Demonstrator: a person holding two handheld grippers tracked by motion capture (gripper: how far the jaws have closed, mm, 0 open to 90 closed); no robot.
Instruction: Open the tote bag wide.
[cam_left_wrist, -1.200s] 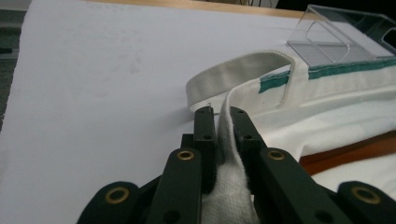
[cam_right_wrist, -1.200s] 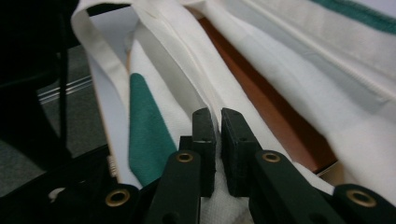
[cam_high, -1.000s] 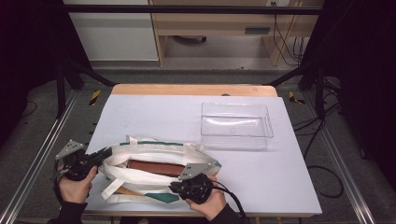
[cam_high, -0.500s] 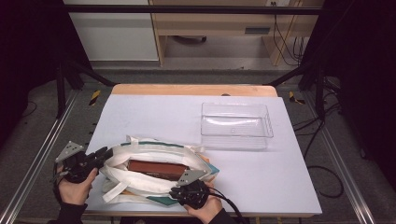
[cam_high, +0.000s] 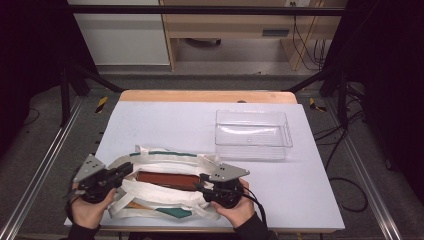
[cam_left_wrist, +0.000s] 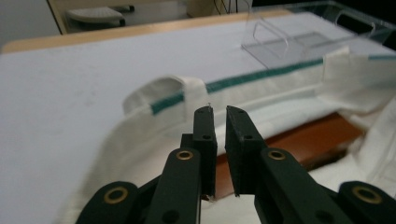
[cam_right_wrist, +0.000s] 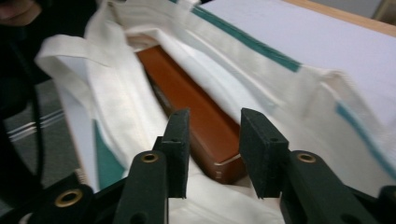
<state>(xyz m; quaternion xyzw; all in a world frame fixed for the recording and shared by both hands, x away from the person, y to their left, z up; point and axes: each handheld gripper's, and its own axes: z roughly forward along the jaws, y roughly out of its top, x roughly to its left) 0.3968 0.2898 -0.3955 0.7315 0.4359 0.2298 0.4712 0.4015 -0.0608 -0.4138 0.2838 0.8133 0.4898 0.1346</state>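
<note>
Right gripper (cam_right_wrist: 212, 154), jaws apart, straddles the stiff brown box's (cam_right_wrist: 196, 116) near end inside the soft cloth bag (cam_high: 165, 160); left gripper (cam_left_wrist: 219, 140), jaws nearly together, hovers empty.

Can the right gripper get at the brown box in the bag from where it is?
Probably yes: the right gripper has open jaws at the brown box end, and the bag mouth gapes.

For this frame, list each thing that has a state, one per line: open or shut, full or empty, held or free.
Left gripper: jaws nearly shut, a narrow gap between them, nothing visibly clamped.
Right gripper: open, jaws astride the end of the brown box.
Cloth bag: lying on the table, mouth open.
Brown box: lying flat inside the bag, not gripped.
Clear bin: upright, empty.
</note>
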